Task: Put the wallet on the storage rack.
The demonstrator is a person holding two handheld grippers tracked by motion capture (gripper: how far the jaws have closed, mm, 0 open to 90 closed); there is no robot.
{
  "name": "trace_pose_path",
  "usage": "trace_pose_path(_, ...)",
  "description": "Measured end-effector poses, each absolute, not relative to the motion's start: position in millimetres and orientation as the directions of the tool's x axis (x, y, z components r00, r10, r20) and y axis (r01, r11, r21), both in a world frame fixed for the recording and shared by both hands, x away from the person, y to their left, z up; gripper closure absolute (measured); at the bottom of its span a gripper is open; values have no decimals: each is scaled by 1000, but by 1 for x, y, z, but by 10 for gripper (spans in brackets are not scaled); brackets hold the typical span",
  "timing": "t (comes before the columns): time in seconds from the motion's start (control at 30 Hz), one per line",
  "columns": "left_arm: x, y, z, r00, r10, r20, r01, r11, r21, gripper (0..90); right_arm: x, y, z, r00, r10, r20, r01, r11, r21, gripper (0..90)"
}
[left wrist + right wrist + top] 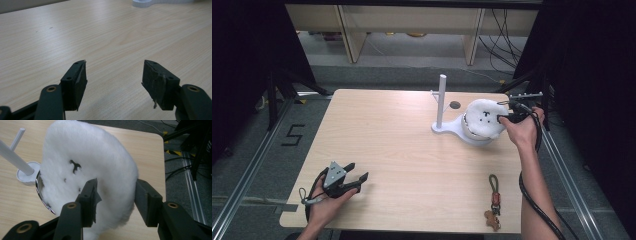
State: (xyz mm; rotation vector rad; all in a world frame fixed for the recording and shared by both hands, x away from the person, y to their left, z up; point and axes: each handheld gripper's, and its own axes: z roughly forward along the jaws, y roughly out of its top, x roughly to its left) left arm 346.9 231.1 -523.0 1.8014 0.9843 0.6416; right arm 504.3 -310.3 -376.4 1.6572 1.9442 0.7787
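Right gripper (pixel 115 195) straddles the rim of the white fluffy item (pixel 484 117), jaws spread on either side of the fur with pads apparently not pressing; reads as a release or a regrasp. Fluffy item, with small black face marks and a metal edge beneath, sits on the white stand's base (pixel 452 129) at the counter's (pixel 402 150) far right, beside the upright post (pixel 441 100). Left gripper (pixel 354 176) rests near-left, jaws wide, holding nothing. Keychain (pixel 494 200) lies near-right, untouched.
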Motion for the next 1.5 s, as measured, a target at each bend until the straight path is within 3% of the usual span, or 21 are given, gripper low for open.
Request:
trace_pose_path(0.03,347,231,-523,538,843,4,344,-224,912,353,505,-314,-375,-202,979,-13,712,157,684,544)
trace_pose_path(0.3,347,231,-523,538,843,1,345,-221,912,353,502,-311,-373,-161,987,12,715,108,691,530)
trace_pose_path(0.43,347,231,-522,536,844,4,349,-226,910,353,503,-315,-373,-198,980,-27,688,159,708,522)
trace_pose_path(0.53,347,231,-522,537,844,5,349,-227,909,353,502,-314,-371,-183,983,7,692,124,711,500)
trace_pose_path(1.13,347,231,-522,536,844,5,348,-226,910,353,498,-318,-371,-172,985,-9,689,127,714,442)
trace_pose_path(1.23,347,230,-522,538,843,4,348,-226,910,353,496,-314,-370,-137,990,32,710,76,701,432)
trace_pose_path(1.5,347,230,-522,537,844,5,347,-226,910,354,492,-317,-370,-155,988,23,711,95,697,414)
